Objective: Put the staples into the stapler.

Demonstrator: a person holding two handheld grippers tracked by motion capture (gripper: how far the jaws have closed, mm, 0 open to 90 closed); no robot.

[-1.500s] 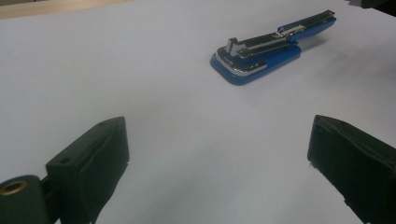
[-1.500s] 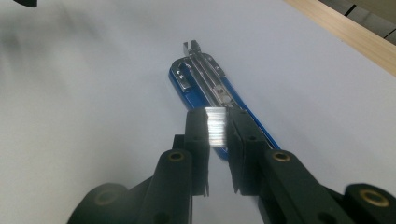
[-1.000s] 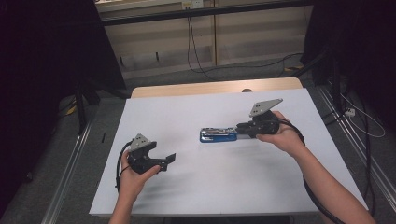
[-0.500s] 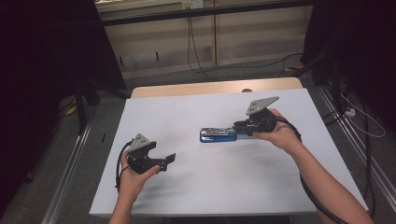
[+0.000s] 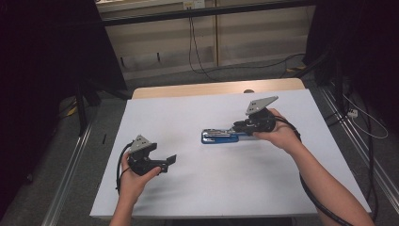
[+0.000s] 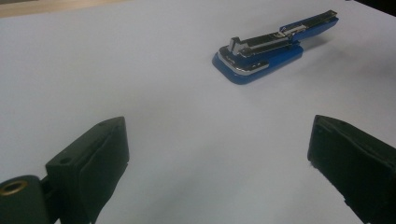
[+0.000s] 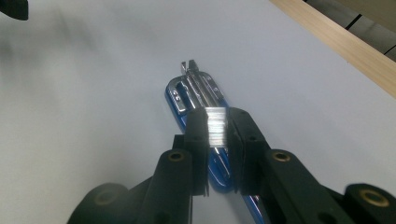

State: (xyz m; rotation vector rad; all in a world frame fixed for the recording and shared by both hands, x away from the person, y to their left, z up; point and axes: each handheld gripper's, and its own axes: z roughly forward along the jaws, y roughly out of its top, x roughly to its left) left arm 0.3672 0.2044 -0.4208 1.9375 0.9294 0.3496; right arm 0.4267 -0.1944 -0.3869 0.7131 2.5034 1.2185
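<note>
Little has shifted since the earlier frames: the right claw [image 5: 237,126] has stayed over the blue, chrome-topped metal stapler [image 5: 220,136], and the left claw [image 5: 168,161] has stayed low near the counter's front left. In the right gripper view, a strip of silver staples [image 7: 216,126] is seen clenched between the right claw's jaws, just above the stapler's opened magazine; the stapler's rear is hidden beneath the jaws. The left claw is held released, jaws wide apart, with nothing between them, well apart from the stapler lying right of centre. The counter [image 5: 202,188] is covered in plain white, with a wooden edge at the far side. The surrounding room is dark and hard to make out; cables trail on the floor.
</note>
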